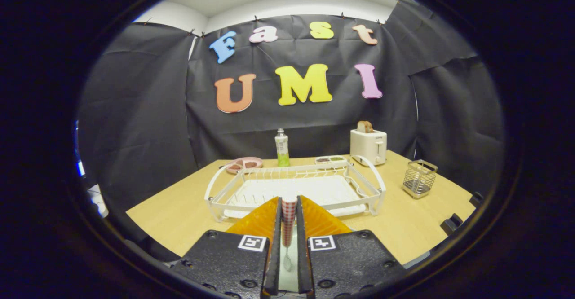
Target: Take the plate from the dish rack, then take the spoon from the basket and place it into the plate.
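My gripper (289,202) is shut on the spoon (288,220), both orange fingers (259,222) pressing its red-and-white checked handle. The spoon hangs upright, handle end up at the fingertips and its small metal bowl down low between the finger bases. Under that bowl, in the gap between the fingers, a strip of a pale plate (293,282) shows; most of it is hidden by the gripper body. The white wire dish rack (215,200) stands just beyond the fingertips with nothing in it. The wire basket (419,178) stands on the table to the right of the rack.
Behind the rack on the wooden table (179,213) are a pink plate (244,164), a green-filled bottle (281,148), a small divided dish (331,160) and a white toaster (368,145) with bread in it. Black cloth walls close the booth.
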Available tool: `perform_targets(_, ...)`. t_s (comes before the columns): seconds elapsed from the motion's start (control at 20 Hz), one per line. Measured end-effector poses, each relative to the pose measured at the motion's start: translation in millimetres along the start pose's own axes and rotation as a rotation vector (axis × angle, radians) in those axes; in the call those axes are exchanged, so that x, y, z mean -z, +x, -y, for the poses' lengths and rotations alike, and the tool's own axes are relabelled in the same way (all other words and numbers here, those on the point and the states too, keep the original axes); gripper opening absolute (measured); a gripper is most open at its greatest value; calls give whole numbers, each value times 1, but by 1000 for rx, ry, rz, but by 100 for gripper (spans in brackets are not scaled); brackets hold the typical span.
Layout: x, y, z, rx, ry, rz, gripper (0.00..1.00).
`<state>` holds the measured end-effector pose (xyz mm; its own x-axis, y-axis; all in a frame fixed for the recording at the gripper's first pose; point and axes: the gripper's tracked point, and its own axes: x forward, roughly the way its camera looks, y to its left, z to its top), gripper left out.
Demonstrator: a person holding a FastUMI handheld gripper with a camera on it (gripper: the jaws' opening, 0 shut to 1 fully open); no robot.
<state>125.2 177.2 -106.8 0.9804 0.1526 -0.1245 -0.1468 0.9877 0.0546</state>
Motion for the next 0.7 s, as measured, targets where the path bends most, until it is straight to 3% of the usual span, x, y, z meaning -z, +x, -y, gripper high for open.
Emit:
perform_targets(0.05,-3,4,9,18,-6,2,22)
perform_targets(0.15,-15,-1,23,36,-4,18,32)
perform_targets(0.2,-18,-5,25,29,-5,19,44)
perform_targets(0.55,-46,-38,51,110,-124,70,95)
perform_targets(0.6,-49,-44,51,111,-128,72,100)
perform_targets(0.7,-55,-59,52,106,-130,83,100)
